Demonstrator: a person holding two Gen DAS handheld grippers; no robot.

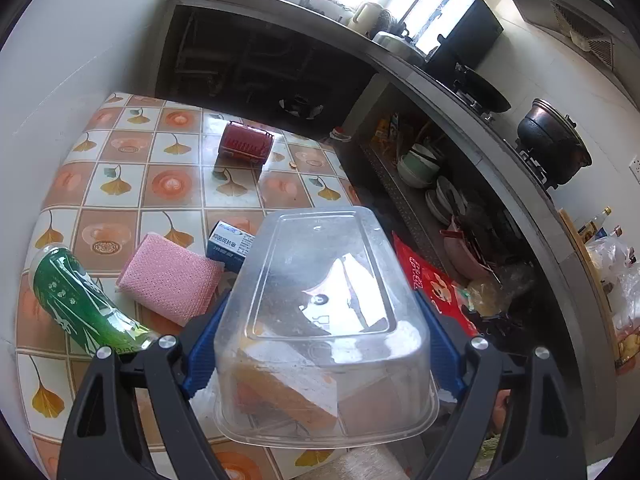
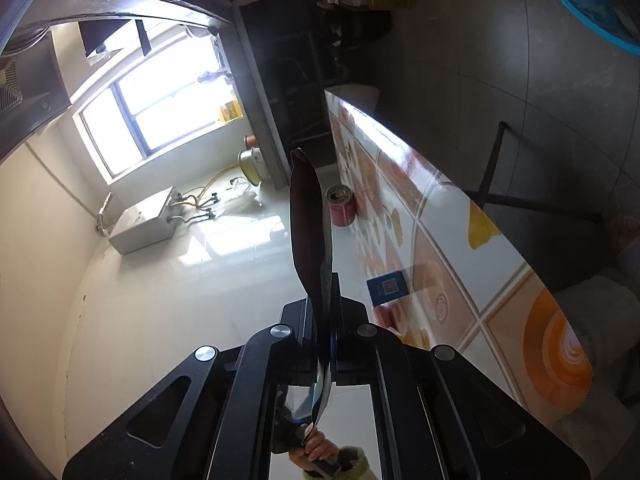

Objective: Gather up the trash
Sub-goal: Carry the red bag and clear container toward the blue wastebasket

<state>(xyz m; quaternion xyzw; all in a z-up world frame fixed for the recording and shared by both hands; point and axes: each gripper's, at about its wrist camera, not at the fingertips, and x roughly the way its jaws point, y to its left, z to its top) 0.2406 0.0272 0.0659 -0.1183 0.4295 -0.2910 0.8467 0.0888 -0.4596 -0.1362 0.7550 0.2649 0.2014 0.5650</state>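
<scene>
My left gripper (image 1: 320,344) is shut on a clear plastic food container (image 1: 320,300), held bottom-up between the blue pads above the table's near right corner. On the tiled tablecloth (image 1: 132,184) lie a crushed green can (image 1: 76,300), a pink sponge (image 1: 170,276), a small blue-and-white box (image 1: 230,246) and a red can (image 1: 246,146) on its side. My right gripper (image 2: 326,300) is shut on a thin dark shiny wrapper (image 2: 312,224), seen edge-on and sticking out forward. The right wrist view is tilted; it shows the red can (image 2: 341,206) and the blue box (image 2: 388,287) on the table (image 2: 460,240).
A dark counter (image 1: 400,64) with a stove, wok and pot runs along the right. Open shelves below hold bowls and plates (image 1: 424,168). A red bag (image 1: 432,280) lies on the floor by the table. A white wall borders the table's left side.
</scene>
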